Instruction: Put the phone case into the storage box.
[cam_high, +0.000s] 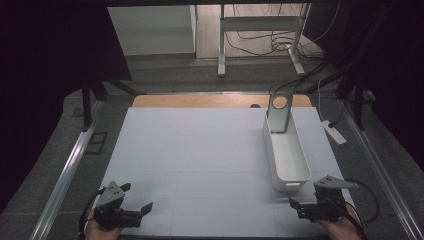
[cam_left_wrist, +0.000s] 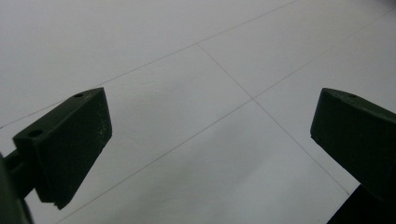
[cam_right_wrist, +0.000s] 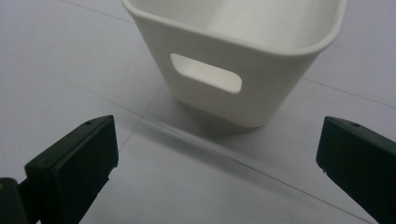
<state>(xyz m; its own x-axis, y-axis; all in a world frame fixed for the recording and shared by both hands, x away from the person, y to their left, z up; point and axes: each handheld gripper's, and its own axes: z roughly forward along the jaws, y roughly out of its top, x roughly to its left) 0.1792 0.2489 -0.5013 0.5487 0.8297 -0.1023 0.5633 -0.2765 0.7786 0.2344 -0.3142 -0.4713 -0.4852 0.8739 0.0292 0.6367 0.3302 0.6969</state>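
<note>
White plastic is what the right gripper (cam_right_wrist: 217, 154) is facing: a long bin (cam_high: 286, 150) standing on the right half of the tabletop (cam_high: 200, 150), its near end just ahead of that gripper, apart from it. In the right gripper view the jaws are standing wide apart with nothing between them, and the handle slot (cam_right_wrist: 205, 79) in the bin's near wall is lying straight ahead (a likely place to grab). A grey plate with a round hole (cam_high: 279, 112) is leaning upright at the bin's far end; what it is for I cannot tell.

Over at the near left corner, the left gripper (cam_high: 134, 205) is hovering over bare tabletop, its jaws also spread and empty.

Judging from this, the work is barely beginning: nothing is being held, the bin is sitting untouched, and the reach, the grasp and whatever move comes after are all remaining.
</note>
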